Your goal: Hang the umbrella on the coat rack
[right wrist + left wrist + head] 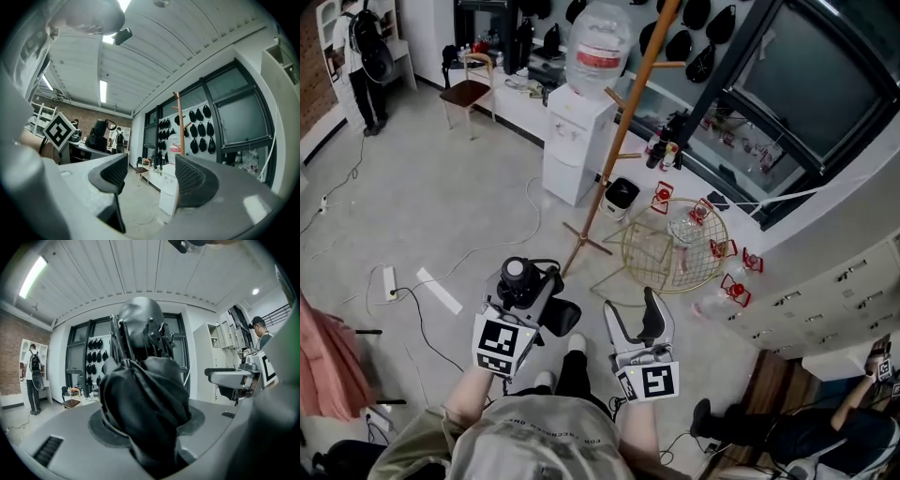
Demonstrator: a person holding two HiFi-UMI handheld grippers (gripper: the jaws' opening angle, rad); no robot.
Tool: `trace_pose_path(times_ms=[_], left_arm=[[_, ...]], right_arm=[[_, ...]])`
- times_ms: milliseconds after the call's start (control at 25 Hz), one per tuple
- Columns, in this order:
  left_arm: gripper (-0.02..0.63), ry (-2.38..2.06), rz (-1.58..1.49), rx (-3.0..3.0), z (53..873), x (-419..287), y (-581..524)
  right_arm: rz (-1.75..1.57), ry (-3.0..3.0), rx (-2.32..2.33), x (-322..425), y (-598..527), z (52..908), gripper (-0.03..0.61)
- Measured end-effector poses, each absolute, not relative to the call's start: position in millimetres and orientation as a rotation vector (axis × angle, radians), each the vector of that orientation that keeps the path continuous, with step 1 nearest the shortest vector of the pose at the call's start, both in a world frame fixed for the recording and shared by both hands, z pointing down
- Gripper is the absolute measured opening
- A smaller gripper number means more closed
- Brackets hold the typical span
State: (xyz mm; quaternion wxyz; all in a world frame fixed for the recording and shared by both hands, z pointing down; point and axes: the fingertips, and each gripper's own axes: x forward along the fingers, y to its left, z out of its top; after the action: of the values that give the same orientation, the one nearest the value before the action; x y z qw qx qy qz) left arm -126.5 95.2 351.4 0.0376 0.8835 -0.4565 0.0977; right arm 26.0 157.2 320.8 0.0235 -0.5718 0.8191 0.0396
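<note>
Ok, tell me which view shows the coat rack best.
The head view: the coat rack shows from its floor legs up the pole, pegs included. The right gripper view catches only its upper pole, between the open jaws. The left gripper view is filled by the umbrella; no rack.

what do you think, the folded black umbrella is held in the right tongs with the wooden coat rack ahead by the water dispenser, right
Wrong tongs: the left gripper view shows the folded black umbrella clamped in the left tongs; the right tongs stand open and empty. The wooden coat rack is ahead by the water dispenser, as you said.
</note>
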Motion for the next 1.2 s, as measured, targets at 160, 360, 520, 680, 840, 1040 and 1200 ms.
trace_pose_path(times_ms=[160,360,520,680,840,1040,1200], left_arm=[[0.229,-1.412,0.317,2.702,359,-113,75],[0.229,-1.448,0.314,2.664,364,-90,42],[0.229,-1.479,0.304,2.643,363,-68,12],[0.229,-1.513,0.319,2.633,364,-49,-18],[0.229,-1.524,0.341,2.618,367,-30,-41],[0.229,-1.528,0.355,2.617,373,-6,-63],[0.229,-1.506,0.383,2.629,380,9,-72]], right_arm=[[0.110,2.555,-1.740,40,133,328,0.307],[0.118,2.595,-1.680,63,97,330,0.307],[0.133,2.640,-1.609,82,63,327,0.308],[0.129,2.700,-1.529,97,34,330,0.307],[0.105,2.809,-1.374,100,16,337,0.307],[0.069,2.974,-1.161,97,0,359,0.308],[0.080,3.095,-0.987,80,-10,382,0.308]])
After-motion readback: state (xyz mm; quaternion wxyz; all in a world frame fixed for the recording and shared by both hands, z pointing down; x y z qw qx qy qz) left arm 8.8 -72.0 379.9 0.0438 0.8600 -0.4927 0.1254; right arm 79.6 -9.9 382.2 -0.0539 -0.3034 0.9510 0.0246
